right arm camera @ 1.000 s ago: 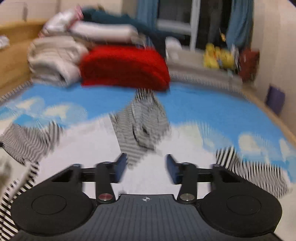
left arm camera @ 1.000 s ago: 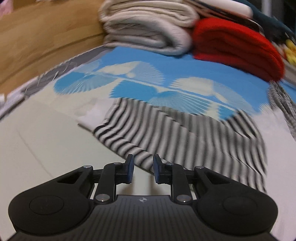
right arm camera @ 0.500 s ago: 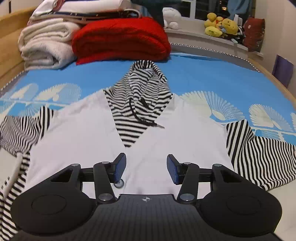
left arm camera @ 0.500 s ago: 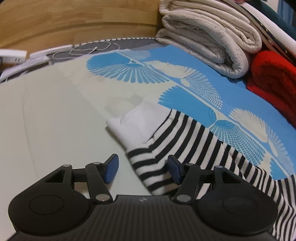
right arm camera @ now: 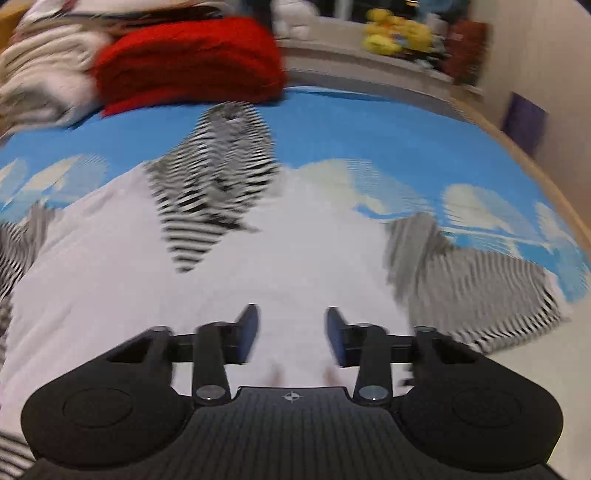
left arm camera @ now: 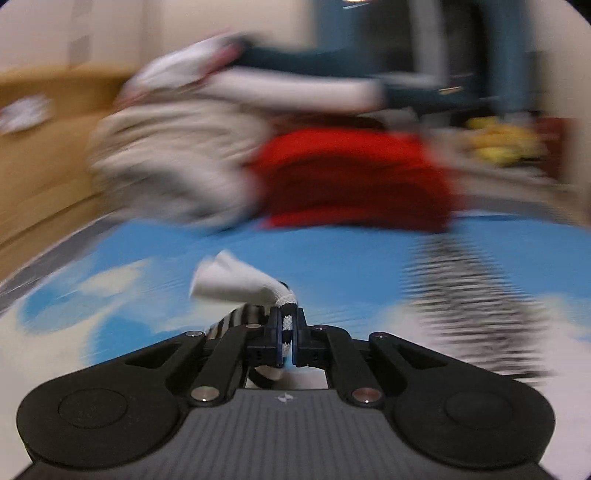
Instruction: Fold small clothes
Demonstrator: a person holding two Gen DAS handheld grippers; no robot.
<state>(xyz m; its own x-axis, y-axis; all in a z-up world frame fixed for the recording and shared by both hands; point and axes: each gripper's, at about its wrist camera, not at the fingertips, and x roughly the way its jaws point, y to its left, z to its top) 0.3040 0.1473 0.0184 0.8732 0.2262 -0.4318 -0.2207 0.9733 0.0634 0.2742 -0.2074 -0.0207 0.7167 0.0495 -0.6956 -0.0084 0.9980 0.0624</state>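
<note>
A small white hoodie (right arm camera: 295,258) with a black-and-white striped hood (right arm camera: 218,184) and striped sleeves lies face up on the blue patterned bed cover (right arm camera: 351,125). My left gripper (left arm camera: 286,325) is shut on the striped left sleeve near its white cuff (left arm camera: 229,282) and holds it lifted above the cover. The blurred hood shows to its right (left arm camera: 465,295). My right gripper (right arm camera: 291,332) is open and empty, low over the white body near the hem. The right sleeve (right arm camera: 472,280) lies spread out to its right.
A folded red blanket (right arm camera: 188,59) and a stack of beige blankets (right arm camera: 40,81) lie at the far side of the bed. Yellow plush toys (right arm camera: 395,33) sit on a ledge behind. A wooden bed frame (left arm camera: 40,166) runs along the left.
My left gripper has shut on the sleeve end, lifted it off the bed and swung right. My right gripper has dropped a little toward the hem, still open.
</note>
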